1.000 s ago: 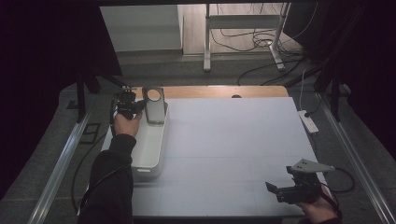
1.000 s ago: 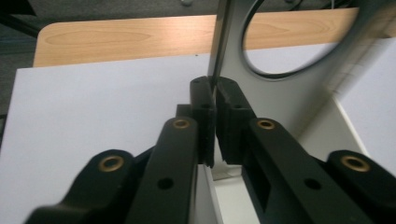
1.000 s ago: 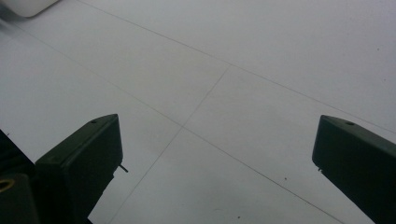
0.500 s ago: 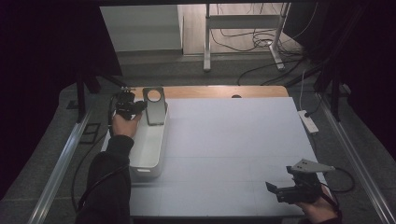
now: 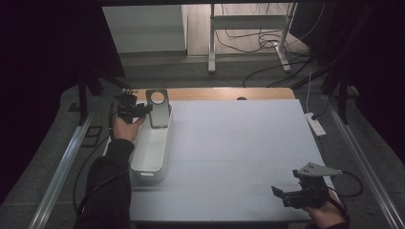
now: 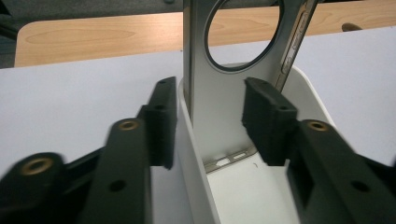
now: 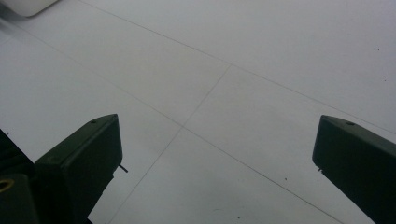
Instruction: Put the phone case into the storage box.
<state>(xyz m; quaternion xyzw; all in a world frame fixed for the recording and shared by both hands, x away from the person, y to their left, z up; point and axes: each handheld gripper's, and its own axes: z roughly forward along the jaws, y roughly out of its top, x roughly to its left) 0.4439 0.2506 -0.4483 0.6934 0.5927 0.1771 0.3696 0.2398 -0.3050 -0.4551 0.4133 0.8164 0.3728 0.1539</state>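
- While the grey phone case (image 5: 158, 108) stands on end in the far end of the white bin (image 5: 152, 151), leaning on its wall in the high view, the left gripper (image 5: 143, 110) sits right at it on the near-left side; a careless pull-back could clip the case and tip it flat or out over the rim.
- In the same view the right gripper (image 5: 282, 192) rests at the near right corner of the white table (image 5: 239, 143), well apart from the bin, so it seems no threat; its trailing cable could snag if the hand swings across.
- In the left gripper view the jaws have just been opening, and the pads (image 6: 268, 119) now stand off the phone case (image 6: 219, 112), which rises between them with its round camera cutout at the top. One jaw is outside the bin's wall (image 6: 194, 154), the other inside, so a sideways drag would likely shove the bin or catch the case's edge.
- Propped only on the wall, the case looks light and could slide down on the smooth bin floor once left alone.
- In the right gripper view the jaws are spread wide over bare table (image 7: 224, 70), nothing between them.
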